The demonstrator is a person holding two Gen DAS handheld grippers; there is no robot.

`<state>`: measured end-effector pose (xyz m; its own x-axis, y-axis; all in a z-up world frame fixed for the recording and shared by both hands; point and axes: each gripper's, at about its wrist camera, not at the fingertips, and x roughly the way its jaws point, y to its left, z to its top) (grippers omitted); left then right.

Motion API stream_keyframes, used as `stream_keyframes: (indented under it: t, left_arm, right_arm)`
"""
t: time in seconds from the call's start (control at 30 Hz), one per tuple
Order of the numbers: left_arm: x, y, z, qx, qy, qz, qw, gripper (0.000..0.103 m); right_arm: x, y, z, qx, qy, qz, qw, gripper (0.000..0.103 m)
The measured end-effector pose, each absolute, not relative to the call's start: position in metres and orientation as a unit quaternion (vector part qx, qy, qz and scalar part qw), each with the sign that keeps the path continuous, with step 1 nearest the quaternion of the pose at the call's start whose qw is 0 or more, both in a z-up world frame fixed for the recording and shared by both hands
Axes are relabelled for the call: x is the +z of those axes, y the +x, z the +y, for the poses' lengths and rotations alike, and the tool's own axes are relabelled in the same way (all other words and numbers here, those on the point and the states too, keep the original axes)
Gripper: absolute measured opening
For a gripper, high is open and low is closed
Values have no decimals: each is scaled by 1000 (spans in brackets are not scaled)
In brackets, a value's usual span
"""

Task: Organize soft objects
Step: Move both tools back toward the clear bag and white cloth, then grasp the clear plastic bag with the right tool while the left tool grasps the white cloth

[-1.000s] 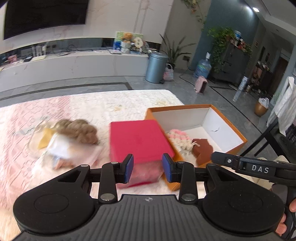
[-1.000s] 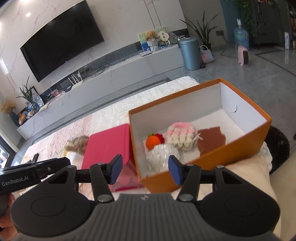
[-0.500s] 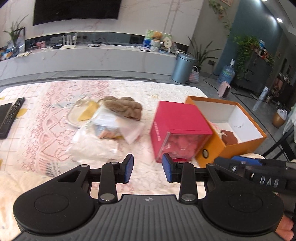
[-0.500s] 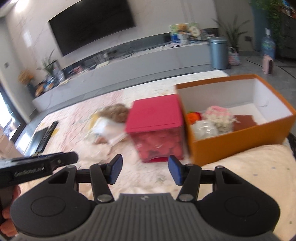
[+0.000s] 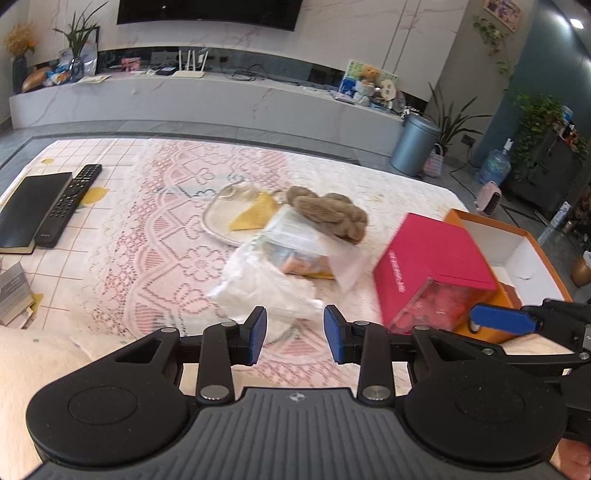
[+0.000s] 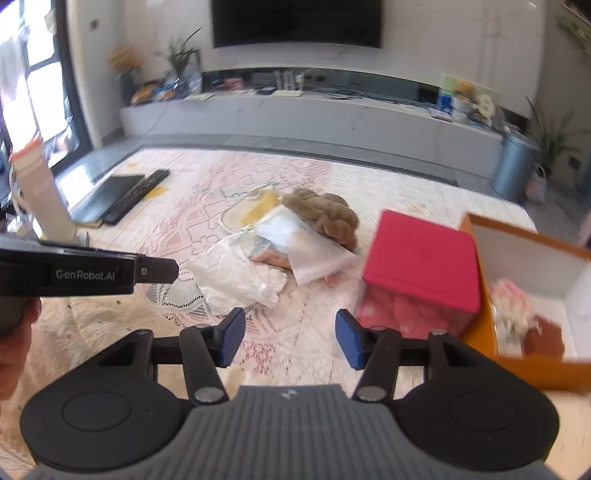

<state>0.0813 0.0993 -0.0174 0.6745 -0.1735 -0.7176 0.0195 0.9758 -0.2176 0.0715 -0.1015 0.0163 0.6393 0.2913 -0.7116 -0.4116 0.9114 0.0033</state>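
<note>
A: Where did the soft things lie?
B: Left to right: a crumpled white plastic bag, a brown knitted yarn bundle, heaped mid-table, left of the pink-lidded box.
A: How would they handle?
B: Likely light, limp; the film slippery, best pinched at a fold. Left gripper and right gripper stood part open, empty.

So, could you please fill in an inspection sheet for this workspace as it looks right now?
Surface: pink lace tablecloth, bare near the grippers.
Job's things: brown plush toy on a heap of plastic bags; red box beside the open orange box, which holds soft items.
Clutter: remote control, black book.
Grippers: left gripper and right gripper both open, holding nothing.
Cables: some on the TV bench.
Surroundings: TV, bin, plants.
</note>
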Motion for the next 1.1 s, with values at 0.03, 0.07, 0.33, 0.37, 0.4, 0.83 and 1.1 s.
stream_keyframes:
  t: [0.03,0.07,0.33,0.37,0.4,0.83,1.1]
  left_arm:
    - [-19,85,103,-52,-93,403,909,42]
    - [-20,89,105,-51,-89,405,909,44]
    - [-37,135,126,-56,-83,435,895,67]
    - [-42,141,128,-56,-82,440,893,67]
    - [-46,148,129,-56,-82,446,890,67]
    - [-99,198,142,-62,-113,496,859,73]
    - [-120,211,140,-67,-116,518,845,73]
  right_arm:
    - [16,76,-98,199,-88,379,899,53]
    - [15,81,-94,205,-94,381,897,53]
    - [3,131,-68,235,-137,401,875,48]
    - [2,140,-65,237,-137,403,873,48]
    - [0,148,-62,236,-139,404,873,48]
    - [-54,228,-26,212,-169,430,861,48]
    - [-76,247,-22,195,-173,445,857,48]
